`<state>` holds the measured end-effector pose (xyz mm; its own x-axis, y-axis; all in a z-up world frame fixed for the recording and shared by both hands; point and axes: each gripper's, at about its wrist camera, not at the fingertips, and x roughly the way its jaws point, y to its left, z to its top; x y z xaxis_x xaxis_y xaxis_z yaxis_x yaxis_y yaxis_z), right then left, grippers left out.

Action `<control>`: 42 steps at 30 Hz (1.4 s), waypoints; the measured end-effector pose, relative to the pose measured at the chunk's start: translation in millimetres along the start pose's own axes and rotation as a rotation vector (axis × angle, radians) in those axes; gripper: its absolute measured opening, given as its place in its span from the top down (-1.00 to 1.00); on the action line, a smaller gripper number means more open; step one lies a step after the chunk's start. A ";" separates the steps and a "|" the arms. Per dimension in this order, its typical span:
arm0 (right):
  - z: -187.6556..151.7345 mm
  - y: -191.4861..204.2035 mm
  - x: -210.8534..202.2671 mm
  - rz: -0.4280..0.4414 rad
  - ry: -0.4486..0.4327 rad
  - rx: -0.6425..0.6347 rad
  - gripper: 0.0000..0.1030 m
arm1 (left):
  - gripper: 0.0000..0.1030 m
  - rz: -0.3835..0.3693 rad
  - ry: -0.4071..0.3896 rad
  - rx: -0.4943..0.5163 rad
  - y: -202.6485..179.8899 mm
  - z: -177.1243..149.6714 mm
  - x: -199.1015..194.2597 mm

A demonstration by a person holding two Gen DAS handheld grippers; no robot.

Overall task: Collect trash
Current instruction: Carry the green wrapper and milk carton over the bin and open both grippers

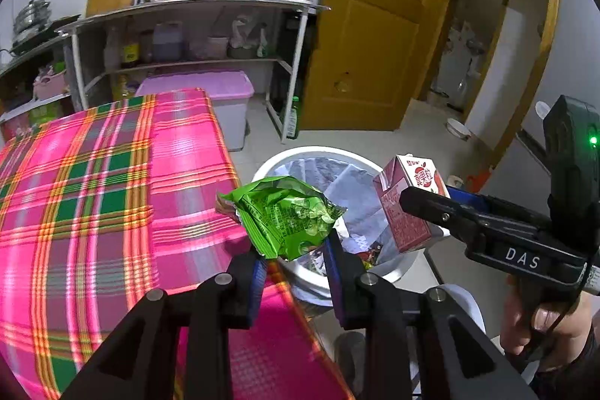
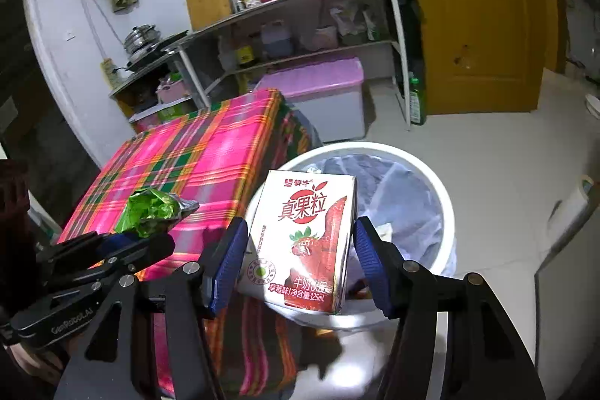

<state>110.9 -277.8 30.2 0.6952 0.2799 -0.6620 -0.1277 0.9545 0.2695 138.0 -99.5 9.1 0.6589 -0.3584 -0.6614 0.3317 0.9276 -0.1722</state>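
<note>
Covering the table (image 1: 93, 194) is a bright pink cloth with green and orange stripes, and its top is bare. Beside the table, on the pale tiled floor (image 2: 487, 137), stands one round white trash bin (image 1: 393, 272) with a thin bag inside it and some scraps at the bottom. Behind it all is a metal shelf rack (image 1: 187, 6) against the white wall — it holds bottles, jars, a wooden board and a pot. One big box with a pink lid (image 1: 210, 89) sits on the floor under the rack. One yellow-brown door (image 1: 375, 25) stands open on the right.

Two claws are up in the air, side by side, and each holds one piece of trash. The left gripper (image 1: 296, 250) pinches one crumpled green snack wrapper (image 1: 285, 212) between its narrow blue pads; the wrapper hangs over the table's edge and the near rim of the bin. The right gripper (image 2: 300, 257) squeezes one small red and white strawberry milk carton (image 2: 307, 238) by its two sides, upright, with its jaws set wider. The carton is right above the bin's opening. A hand (image 1: 543, 325) grips the handle of the right claw.
</note>
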 end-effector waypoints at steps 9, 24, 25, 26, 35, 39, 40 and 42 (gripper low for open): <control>-1.3 -32.3 22.6 -0.037 0.048 0.049 -0.15 | 0.42 -0.030 0.051 0.017 -9.3 7.8 39.9; -7.2 -63.8 68.5 -0.058 0.165 0.070 -0.17 | 0.38 -0.083 0.182 0.047 -13.9 11.1 101.5; -8.0 -64.8 69.5 -0.067 0.167 0.072 -0.17 | 0.36 -0.083 0.190 0.046 -13.2 11.5 104.5; -8.7 -66.4 70.3 -0.074 0.167 0.074 -0.17 | 0.35 -0.077 0.196 0.043 -12.4 11.8 107.3; -5.9 -65.8 62.6 -0.068 0.136 0.071 -0.17 | 0.09 -0.071 0.187 0.025 -9.0 11.5 104.7; -4.7 -57.9 52.0 -0.066 0.118 0.059 -0.17 | 0.09 -0.068 0.164 0.010 -6.2 11.5 93.2; -4.4 -54.6 48.8 -0.067 0.113 0.053 -0.17 | 0.09 -0.066 0.156 0.008 -5.5 11.4 89.4; -4.3 -48.3 42.1 -0.065 0.103 0.039 -0.17 | 0.09 -0.064 0.138 0.006 -4.6 11.0 79.2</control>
<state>143.3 -311.8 -13.7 0.6245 0.2285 -0.7469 -0.0558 0.9668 0.2492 196.1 -133.3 -34.5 0.5375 -0.3982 -0.7433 0.3741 0.9026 -0.2130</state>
